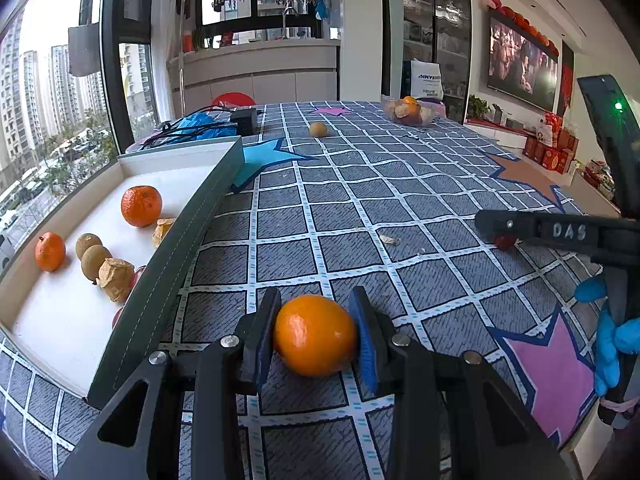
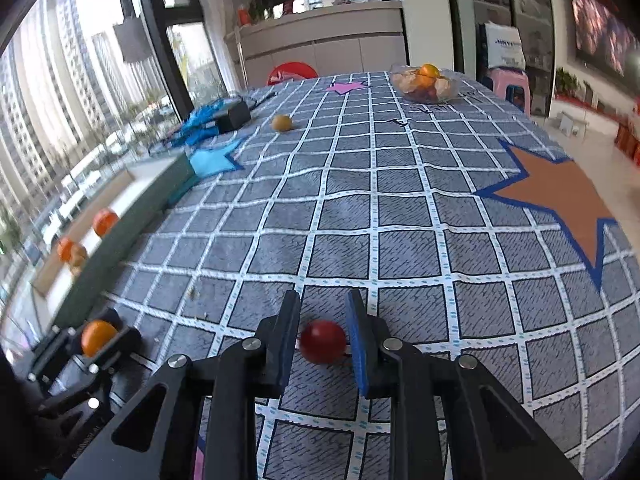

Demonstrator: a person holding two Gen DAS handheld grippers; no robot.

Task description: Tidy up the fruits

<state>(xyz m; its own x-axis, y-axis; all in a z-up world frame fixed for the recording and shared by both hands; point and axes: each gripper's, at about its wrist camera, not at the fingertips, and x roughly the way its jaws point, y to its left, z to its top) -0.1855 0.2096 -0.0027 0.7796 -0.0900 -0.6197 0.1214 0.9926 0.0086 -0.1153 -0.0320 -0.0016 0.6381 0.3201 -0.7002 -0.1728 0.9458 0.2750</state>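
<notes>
My left gripper (image 1: 316, 320) is shut on an orange tangerine (image 1: 315, 334) just above the checked tablecloth, right of the white tray (image 1: 60, 320). The tray holds two tangerines (image 1: 141, 205), longans (image 1: 95, 262) and husked fruits (image 1: 116, 279). My right gripper (image 2: 324, 320) stands around a small red fruit (image 2: 323, 341); its right pad touches the fruit and a small gap shows on the left. The right gripper shows in the left wrist view (image 1: 504, 228) at the right. The left gripper with its tangerine shows in the right wrist view (image 2: 98, 336) at lower left.
A lone longan (image 1: 318, 129) lies on the far tablecloth. A clear bowl of fruit (image 1: 408, 112) stands at the far right. A black adapter with cables (image 1: 244, 120) and blue gloves lie at the far left. The table's right edge drops off to the floor.
</notes>
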